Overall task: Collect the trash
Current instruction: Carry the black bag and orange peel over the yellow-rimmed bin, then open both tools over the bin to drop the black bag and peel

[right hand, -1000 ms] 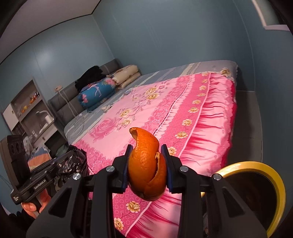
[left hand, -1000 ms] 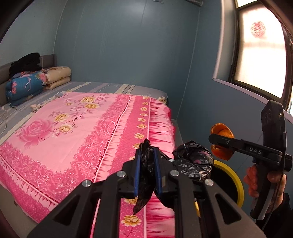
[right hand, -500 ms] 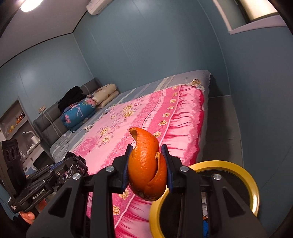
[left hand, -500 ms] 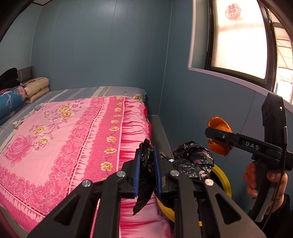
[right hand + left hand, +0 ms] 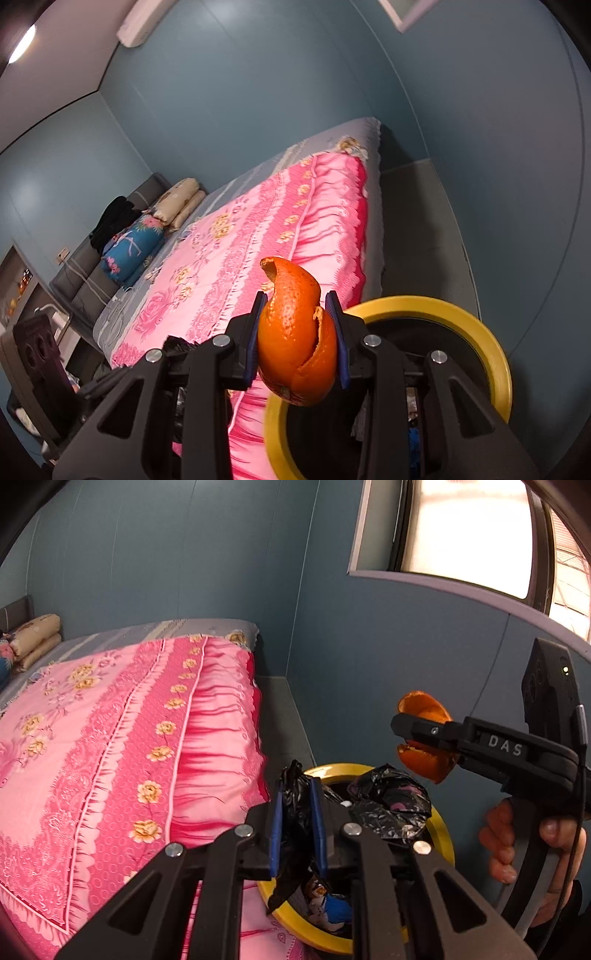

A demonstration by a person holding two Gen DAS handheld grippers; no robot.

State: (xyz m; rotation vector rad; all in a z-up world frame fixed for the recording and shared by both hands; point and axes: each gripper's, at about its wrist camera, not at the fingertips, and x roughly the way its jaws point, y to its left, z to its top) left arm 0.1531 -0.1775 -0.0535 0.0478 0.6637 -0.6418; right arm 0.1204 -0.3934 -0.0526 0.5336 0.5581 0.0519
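Right gripper (image 5: 298, 338) clenched on peel (image 5: 295, 347); bin (image 5: 495, 354) rim sits below and just beyond the jaws. Left gripper (image 5: 297, 825) pinches bag (image 5: 388, 805) over the bin mouth. Best move: centre the peel over the opening before letting go, clear of the bedspread (image 5: 110, 738).

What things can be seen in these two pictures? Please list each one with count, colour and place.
orange peel: one, orange, between the right gripper's pads.
plastic bag: one, black, crumpled, pinched in the left gripper, above the bin.
bin: one, yellow rim, dark inside, on the floor beside the bed.
bed cover: one, pink with flowers, on the bed.
pillows: two, beige, at the bed's head.
window: one, bright, in the wall.
left gripper: black, blue pads, shut on the bag.
right gripper: black, shut on the peel.
hand: one, holding the right gripper's handle.
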